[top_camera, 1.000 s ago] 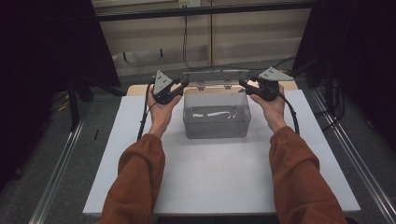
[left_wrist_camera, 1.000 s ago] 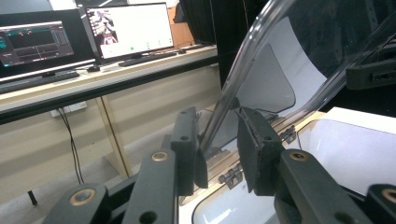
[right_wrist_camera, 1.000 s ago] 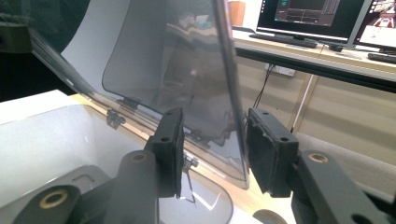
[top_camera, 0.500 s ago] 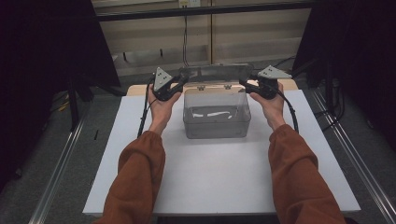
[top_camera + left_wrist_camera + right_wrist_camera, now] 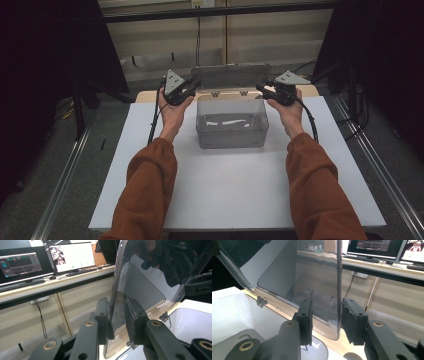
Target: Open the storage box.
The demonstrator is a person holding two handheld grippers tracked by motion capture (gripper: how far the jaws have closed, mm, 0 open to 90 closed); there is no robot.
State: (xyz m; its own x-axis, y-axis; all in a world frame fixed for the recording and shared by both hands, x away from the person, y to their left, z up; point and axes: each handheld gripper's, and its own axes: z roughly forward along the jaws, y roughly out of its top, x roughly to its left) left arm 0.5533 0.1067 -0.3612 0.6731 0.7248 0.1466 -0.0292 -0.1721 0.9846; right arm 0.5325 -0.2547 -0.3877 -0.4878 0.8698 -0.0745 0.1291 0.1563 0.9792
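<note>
The box sits on the bench, toward its far edge, with the lid raised at its rear. The left gripper is at the lid's left edge, the right gripper at its right edge. Something lies inside the box, probably on its floor.

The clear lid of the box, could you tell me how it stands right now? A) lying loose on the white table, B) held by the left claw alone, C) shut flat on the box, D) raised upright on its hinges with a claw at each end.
D: the clear lid stands upright behind the box, with the left claw and right claw at its two ends.
</note>
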